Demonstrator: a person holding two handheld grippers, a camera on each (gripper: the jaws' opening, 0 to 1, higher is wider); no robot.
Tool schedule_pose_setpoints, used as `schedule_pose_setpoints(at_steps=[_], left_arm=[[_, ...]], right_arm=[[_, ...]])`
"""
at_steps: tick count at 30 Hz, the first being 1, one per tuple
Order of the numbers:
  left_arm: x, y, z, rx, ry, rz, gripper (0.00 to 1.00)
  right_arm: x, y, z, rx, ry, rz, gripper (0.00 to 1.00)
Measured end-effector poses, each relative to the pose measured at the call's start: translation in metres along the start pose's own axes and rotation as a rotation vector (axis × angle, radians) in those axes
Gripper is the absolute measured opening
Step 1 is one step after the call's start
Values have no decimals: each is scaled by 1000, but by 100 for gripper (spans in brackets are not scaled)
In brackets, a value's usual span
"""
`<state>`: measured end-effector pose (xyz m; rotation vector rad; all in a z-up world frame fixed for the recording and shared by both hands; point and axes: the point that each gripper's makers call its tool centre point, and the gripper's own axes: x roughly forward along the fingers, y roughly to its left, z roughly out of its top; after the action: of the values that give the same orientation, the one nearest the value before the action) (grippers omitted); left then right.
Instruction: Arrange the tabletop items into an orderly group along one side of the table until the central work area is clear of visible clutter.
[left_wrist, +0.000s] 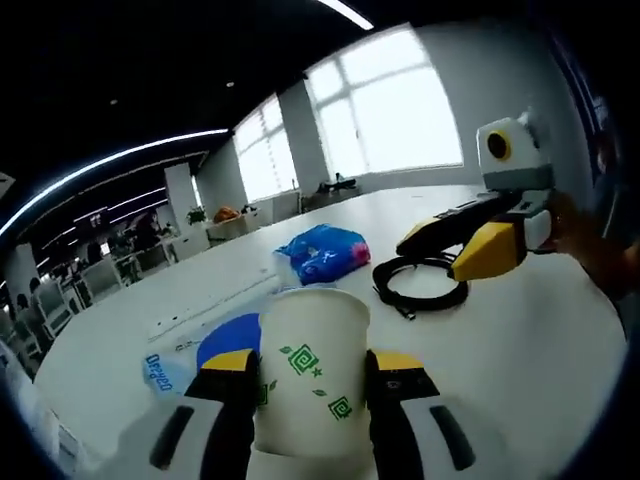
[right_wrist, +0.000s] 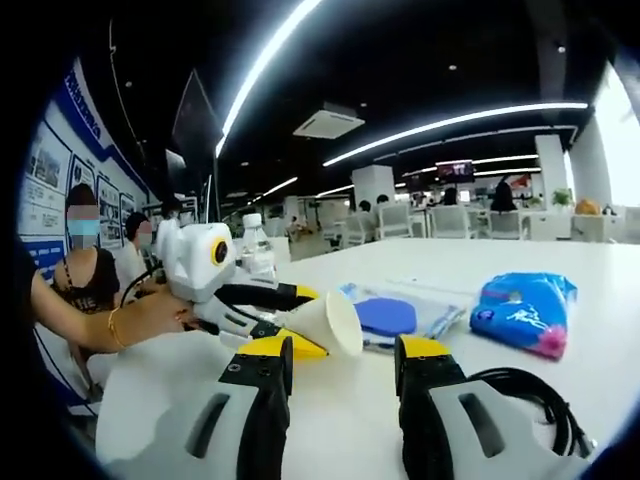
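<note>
paper cup (left_wrist: 312, 370) between left jaws

Bright daylight ahead, dim ceiling above, strong fisheye bending in both views.

In the left gripper view, large windows (left_wrist: 385, 105) far beyond the jaws were blown out to white, and the white table (left_wrist: 520, 340) reflected that light evenly with only soft shadows. In the right gripper view, long ceiling light strips (right_wrist: 450, 122) curved across a dark ceiling. Straight lines bowed toward the edges, the near jaws looked swollen, and distant desks and chairs were soft and small.
</note>
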<state>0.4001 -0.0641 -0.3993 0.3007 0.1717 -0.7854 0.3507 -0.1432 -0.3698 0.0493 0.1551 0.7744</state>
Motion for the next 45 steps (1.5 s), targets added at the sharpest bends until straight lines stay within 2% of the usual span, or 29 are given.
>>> schedule_pose_setpoints(at_steps=[8,17,20,24,32,36,40,45], left_arm=[[-11,5,5,-109,-78,11,42],[-23,-5,14,-80,-124,-14,42],[-28,-5,25,-142,-185,-23,42],[-33,-10,31,-179,-218,-46,42],[-36,-31,33,-202,-240,-113,42],[-35,-42,29,-191,-235,-137,42],[-33,-49,28,-173,-230,-149,42],[-37,-54,35,-160,-252,-159,42]], right_arm=[[4,1,-7,7,21,4,39],[7,2,-13,39,32,20,39],[10,3,-18,29,48,16,39],[15,7,-25,14,65,18,38],[18,5,-28,-8,59,-14,38],[17,-1,-33,-42,85,-54,38],[18,-1,-36,-67,104,-66,37],[14,-4,-28,-76,73,-91,37]])
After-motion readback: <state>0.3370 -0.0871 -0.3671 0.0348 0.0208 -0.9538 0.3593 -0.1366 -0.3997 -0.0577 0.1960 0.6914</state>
